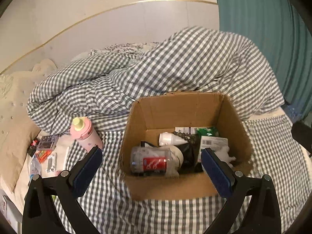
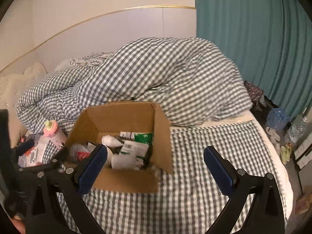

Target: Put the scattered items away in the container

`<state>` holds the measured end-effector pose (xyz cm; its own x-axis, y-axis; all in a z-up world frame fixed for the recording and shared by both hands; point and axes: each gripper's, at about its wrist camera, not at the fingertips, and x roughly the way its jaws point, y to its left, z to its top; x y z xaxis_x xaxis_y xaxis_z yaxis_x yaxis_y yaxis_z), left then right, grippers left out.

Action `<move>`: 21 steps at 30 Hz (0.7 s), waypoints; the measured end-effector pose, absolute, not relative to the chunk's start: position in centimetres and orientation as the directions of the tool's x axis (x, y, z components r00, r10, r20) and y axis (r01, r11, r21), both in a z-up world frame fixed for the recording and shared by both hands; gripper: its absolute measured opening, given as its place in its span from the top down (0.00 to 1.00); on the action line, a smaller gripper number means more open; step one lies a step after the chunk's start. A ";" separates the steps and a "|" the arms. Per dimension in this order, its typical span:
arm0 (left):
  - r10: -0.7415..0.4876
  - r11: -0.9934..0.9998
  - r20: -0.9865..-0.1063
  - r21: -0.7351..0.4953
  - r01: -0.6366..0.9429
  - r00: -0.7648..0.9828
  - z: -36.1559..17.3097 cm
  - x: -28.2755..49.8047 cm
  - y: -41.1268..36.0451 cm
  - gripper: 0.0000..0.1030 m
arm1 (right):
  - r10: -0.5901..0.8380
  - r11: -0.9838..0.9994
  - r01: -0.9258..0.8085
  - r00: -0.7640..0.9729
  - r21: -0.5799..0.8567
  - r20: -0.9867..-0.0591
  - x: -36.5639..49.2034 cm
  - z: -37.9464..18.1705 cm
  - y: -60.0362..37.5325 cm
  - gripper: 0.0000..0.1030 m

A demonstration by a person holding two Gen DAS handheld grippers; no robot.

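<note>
Left gripper [image 1: 151, 164]: jaws were spread wide and held nothing, above the near edge of the cardboard box [image 1: 181, 109].
Box, left wrist view: it stood on the checked bedsheet [image 1: 109, 204] with a clear jar [image 1: 151, 162], a white bottle [image 1: 170, 138] and packets inside.
Pink bottle [image 1: 86, 134]: it lay on the bed, left of the box, near small scattered items [image 1: 45, 152].
Right gripper [image 2: 155, 164]: jaws were wide and empty.
Box, right wrist view: the cardboard box [image 2: 120, 117] was under the left finger [image 2: 92, 168]; the pink bottle [image 2: 53, 133] lay left of it.

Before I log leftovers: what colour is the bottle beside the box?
Pink bottle with pale yellow cap, clearest in left wrist view.
</note>
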<state>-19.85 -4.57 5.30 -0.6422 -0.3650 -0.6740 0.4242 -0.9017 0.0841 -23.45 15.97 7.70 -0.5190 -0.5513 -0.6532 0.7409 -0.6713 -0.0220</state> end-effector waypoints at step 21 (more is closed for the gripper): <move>-0.349 -0.887 -0.669 0.010 0.461 -0.656 1.0 -9.5 -0.1 0.00 | -0.496 -0.689 0.725 -0.466 0.005 -0.733 -17.5 0.5 23.6 0.03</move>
